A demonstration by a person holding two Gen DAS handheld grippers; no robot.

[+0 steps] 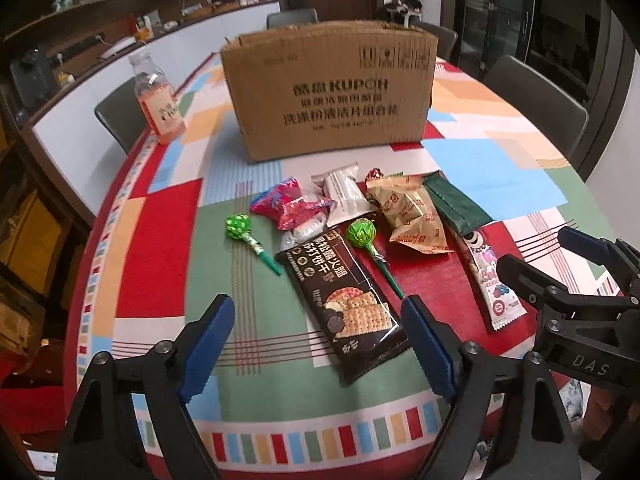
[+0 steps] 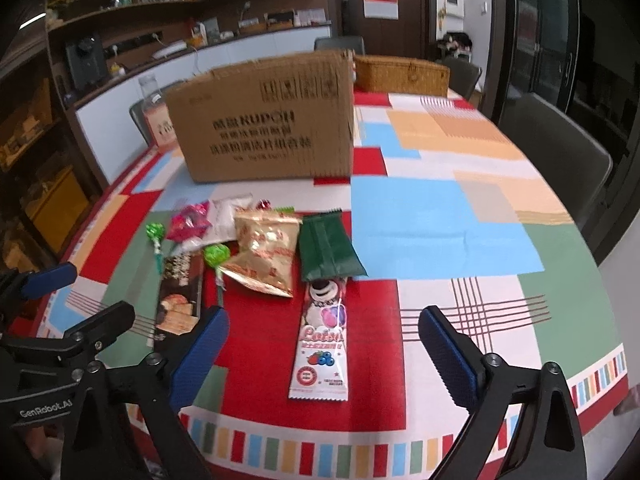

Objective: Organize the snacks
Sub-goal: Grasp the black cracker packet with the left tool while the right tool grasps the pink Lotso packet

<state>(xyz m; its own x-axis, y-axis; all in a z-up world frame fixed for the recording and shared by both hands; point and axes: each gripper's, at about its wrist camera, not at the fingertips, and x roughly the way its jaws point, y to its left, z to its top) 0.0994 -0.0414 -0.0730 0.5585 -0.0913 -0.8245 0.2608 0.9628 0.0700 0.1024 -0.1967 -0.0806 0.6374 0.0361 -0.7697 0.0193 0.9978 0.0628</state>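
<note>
Several snacks lie on the patterned tablecloth (image 2: 440,220) in front of a cardboard box (image 1: 332,88). Among them are a black cracker pack (image 1: 340,300), a white berry stick pack (image 2: 322,344), two green lollipops (image 1: 240,230) (image 1: 360,232), a pink wrapper (image 1: 286,204), a white packet (image 1: 344,194), a gold packet (image 2: 266,252) and a dark green packet (image 2: 328,248). My left gripper (image 1: 318,308) hangs open above the near end of the cracker pack, apart from it. My right gripper (image 2: 324,316) hangs open over the stick pack, holding nothing.
A drink bottle (image 1: 158,100) stands left of the box. A wicker basket (image 2: 400,74) sits behind the box at the far end. Dark chairs (image 2: 560,148) ring the table. The tablecloth's striped border (image 2: 320,452) marks the near edge.
</note>
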